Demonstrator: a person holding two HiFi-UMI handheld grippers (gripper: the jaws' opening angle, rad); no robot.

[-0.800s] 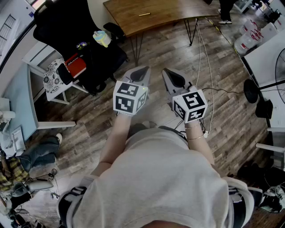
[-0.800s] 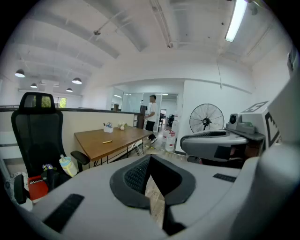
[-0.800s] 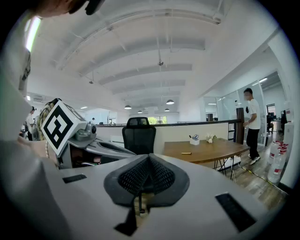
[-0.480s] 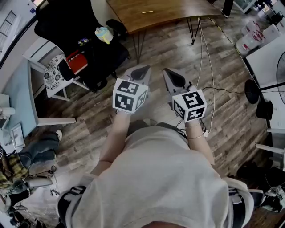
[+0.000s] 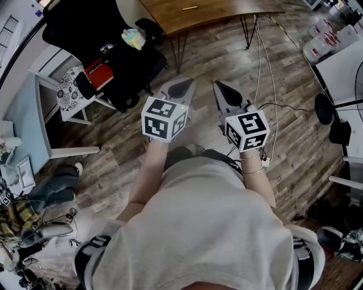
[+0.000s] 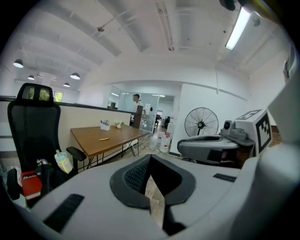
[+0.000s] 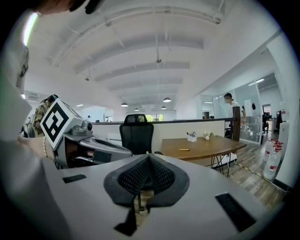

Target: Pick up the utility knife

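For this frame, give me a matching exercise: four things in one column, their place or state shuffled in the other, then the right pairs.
Things
1. thin yellow object
2. red box
3. standing fan
4. left gripper

Place or state
A. jaws shut, nothing between them
B. in front of the white wall
C. on the wooden table
D. low beside the black office chair

Pairs: 1-C; 2-D; 3-B; 4-A

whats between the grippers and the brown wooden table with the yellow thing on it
Head view: only bare wood-plank floor; a black office chair stands left of that stretch, a white cable right of it.
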